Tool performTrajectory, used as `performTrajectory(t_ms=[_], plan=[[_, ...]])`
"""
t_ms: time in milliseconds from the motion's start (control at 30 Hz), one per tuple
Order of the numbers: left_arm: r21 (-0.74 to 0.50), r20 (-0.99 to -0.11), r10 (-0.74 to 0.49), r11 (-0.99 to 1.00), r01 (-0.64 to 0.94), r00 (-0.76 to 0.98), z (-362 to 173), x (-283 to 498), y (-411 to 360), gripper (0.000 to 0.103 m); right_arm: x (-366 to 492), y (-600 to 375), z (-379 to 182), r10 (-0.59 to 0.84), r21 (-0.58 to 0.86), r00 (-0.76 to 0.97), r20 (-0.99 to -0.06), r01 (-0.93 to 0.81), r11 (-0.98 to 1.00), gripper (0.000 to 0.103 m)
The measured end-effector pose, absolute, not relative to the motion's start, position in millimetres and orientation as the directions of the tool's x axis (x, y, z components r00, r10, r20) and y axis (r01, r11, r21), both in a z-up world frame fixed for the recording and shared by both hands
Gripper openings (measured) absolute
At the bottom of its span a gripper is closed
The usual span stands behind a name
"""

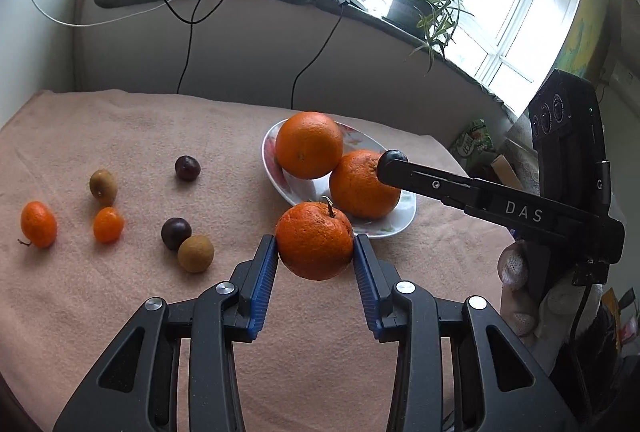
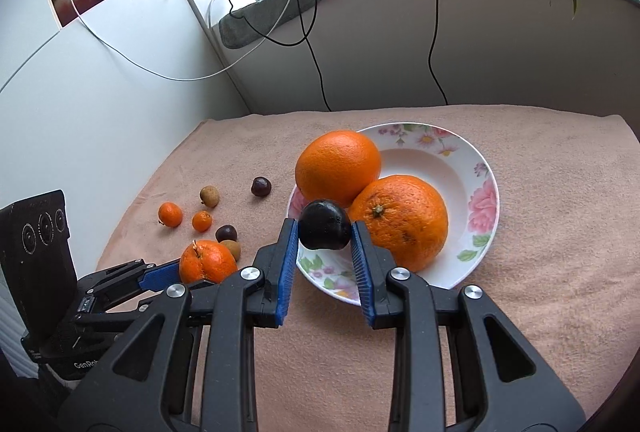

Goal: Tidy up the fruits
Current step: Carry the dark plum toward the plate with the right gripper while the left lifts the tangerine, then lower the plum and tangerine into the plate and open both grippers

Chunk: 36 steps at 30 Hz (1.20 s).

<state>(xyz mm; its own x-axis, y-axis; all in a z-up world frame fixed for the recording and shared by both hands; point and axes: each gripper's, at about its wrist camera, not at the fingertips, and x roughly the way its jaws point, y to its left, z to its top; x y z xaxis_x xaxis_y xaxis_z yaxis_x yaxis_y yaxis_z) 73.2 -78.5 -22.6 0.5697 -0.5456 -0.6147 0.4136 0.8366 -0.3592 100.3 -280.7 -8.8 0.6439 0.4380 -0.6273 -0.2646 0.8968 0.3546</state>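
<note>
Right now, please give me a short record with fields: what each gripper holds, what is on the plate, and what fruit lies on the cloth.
left gripper: jaws shut on a stemmed orange, lifted off the cloth
right gripper: jaws shut on a dark plum, above the plate's near edge
floral plate: two large oranges, touching
pink cloth: two small tangerines, two dark fruits, two brown fruits

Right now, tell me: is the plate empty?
No. Two big oranges sit on the flowered plate.
</note>
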Motion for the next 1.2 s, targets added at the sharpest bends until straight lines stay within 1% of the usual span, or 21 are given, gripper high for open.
performTrajectory(t_ms=[300,500,1200], plan=[[-0.363,-0.616,-0.553,0.831,0.422,0.560,-22.4,93.7,-102.0,0.037,117.4,-316.3,-7.0,0.388,0.340,0.675,-0.627,-0.211,0.916,0.028],[-0.362,-0.627,-0.553,0.830,0.423,0.548,-26.0,100.5,-114.3,0.037,138.4,-327.1,-15.7,0.358,0.323,0.673,-0.647,-0.184,0.929,0.028],[-0.338,-0.647,-0.546,0.831,0.441,0.533,-28.4,109.0,-130.9,0.038,171.7,-338.9,-33.0,0.333,0.315,0.655,-0.679,-0.150,0.937,0.029]])
